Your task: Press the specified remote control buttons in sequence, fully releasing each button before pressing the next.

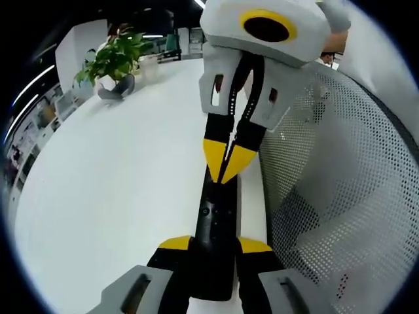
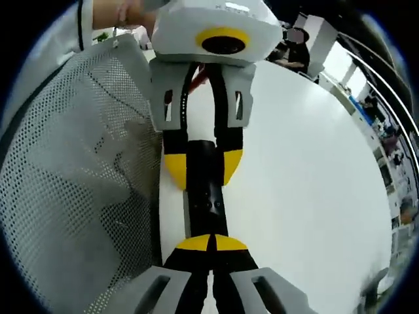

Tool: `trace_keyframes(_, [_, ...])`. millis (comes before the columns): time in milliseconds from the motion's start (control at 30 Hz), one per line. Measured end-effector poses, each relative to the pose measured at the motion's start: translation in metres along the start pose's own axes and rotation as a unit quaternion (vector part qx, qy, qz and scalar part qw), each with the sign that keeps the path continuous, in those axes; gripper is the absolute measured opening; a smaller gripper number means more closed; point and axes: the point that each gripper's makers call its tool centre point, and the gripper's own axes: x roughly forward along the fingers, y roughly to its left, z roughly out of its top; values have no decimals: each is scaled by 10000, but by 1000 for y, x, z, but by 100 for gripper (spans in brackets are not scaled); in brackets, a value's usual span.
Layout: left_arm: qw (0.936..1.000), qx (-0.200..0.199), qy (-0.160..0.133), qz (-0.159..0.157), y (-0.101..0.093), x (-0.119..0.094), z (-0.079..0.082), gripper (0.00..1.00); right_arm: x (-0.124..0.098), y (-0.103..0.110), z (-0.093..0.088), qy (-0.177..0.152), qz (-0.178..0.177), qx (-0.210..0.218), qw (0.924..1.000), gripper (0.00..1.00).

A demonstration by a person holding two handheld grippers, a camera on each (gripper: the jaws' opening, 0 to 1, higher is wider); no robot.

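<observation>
Left hand-held gripper (image 1: 215,243) grips the slim black remote control (image 1: 216,222) low-centre; right hand-held gripper (image 2: 211,243), pinched closed, presses a button, so I'd lift fully next.

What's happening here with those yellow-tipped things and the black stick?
A person holds tongs in each hand over a white table. The left tongs grip one end of a black remote control. The right tongs, closed, touch their tips to its face, apparently pressing a button. A mesh chair back stands alongside, and a potted plant sits farther off.
</observation>
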Motion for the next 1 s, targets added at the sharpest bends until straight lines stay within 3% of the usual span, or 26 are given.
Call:
trace_keyframes(100, [10000,-40,17,30,0,0,0,25,-4,-1,0,-238,37,703,9972,0])
trace_keyframes(233, [9999,-126,-13,72,0,0,-1,25,-3,-1,4,-168,10,727,9972,0])
trace_keyframes(300, [9998,-158,-84,82,0,-1,-1,25,-1,-1,15,-440,-10,1013,9939,0])
trace_keyframes(367, [9997,-165,-130,88,0,-1,-1,25,2,2,14,-284,-7,857,9959,0])
trace_keyframes(400, [9997,-173,-153,93,0,-1,-1,25,4,5,8,-4,26,525,9986,0])
trace_keyframes(500, [9996,-185,-180,103,0,-1,-1,25,3,5,9,46,-61,113,9999,0])
trace_keyframes(700, [9997,-158,-147,100,-1,-1,0,25,5,5,8,161,-175,-36,9997,0])
trace_keyframes(867, [9997,-163,-163,100,0,-1,0,25,4,2,9,-157,-185,970,9950,0])
trace_keyframes(1000, [9996,-174,-183,111,-1,-1,0,25,3,2,9,-196,-222,989,9947,0])
